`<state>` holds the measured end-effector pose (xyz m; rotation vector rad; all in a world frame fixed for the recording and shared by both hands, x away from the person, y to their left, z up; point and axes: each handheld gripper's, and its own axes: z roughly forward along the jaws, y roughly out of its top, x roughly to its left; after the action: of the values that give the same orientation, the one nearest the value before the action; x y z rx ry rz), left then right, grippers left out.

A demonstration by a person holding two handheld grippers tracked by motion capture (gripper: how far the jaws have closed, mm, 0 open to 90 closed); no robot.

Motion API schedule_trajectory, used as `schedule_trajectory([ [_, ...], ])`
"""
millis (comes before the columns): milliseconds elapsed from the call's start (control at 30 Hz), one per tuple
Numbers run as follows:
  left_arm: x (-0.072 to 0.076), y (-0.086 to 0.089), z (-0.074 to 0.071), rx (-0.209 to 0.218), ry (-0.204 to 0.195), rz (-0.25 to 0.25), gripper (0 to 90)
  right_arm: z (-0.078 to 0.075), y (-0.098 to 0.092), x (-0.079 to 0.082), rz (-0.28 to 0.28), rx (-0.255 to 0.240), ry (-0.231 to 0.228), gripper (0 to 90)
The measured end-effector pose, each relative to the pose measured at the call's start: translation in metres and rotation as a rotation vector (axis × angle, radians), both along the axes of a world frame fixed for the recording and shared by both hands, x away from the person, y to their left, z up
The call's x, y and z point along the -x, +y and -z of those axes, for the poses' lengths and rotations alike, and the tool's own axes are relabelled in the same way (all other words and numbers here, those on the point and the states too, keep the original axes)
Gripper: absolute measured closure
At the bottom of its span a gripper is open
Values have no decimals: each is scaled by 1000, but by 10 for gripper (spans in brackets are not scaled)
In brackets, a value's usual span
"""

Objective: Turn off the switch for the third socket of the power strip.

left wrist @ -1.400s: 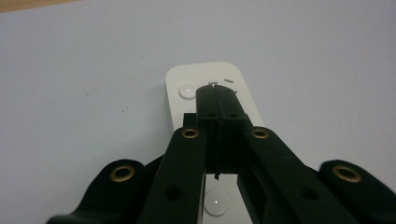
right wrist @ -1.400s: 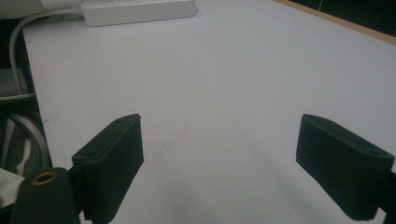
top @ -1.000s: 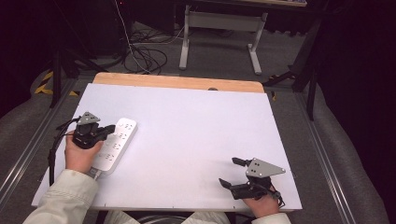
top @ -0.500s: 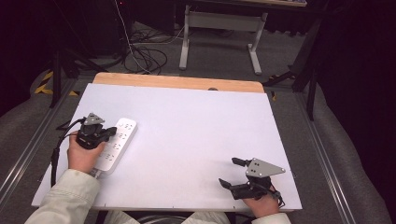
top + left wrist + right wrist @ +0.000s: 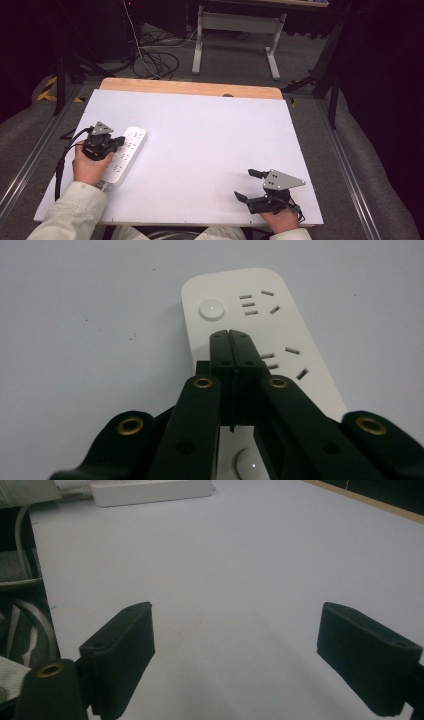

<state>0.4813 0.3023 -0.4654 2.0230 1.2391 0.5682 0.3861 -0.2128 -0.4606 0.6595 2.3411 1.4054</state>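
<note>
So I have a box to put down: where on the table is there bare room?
The broad white stretch between the power strip and the right gripper, up to the wooden far edge, is free. It is crowded only around the left gripper.

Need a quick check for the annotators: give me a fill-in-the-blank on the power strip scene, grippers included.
1. The left gripper hangs over the white power strip with its jaws ____.
2. The right gripper sits near the table front edge with its jaws ____.
3. The power strip lies on the table's ____ side in the high view.

Missing words: shut; open; left
</note>
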Motion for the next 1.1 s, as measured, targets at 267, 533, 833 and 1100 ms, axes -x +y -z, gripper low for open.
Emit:
schedule_trajectory([
  [267,1,-3,0,-26,-7,-4,900,0,1,0,-4,5,6,160],
  [533,2,-7,-1,-59,-11,-11,900,0,1,0,-7,1,7,160],
  [833,1,-7,-1,-59,-7,-16,900,0,1,0,-8,-1,6,160],
  [1100,1,-8,-2,-61,-1,-24,900,0,0,1,-7,2,4,160],
])
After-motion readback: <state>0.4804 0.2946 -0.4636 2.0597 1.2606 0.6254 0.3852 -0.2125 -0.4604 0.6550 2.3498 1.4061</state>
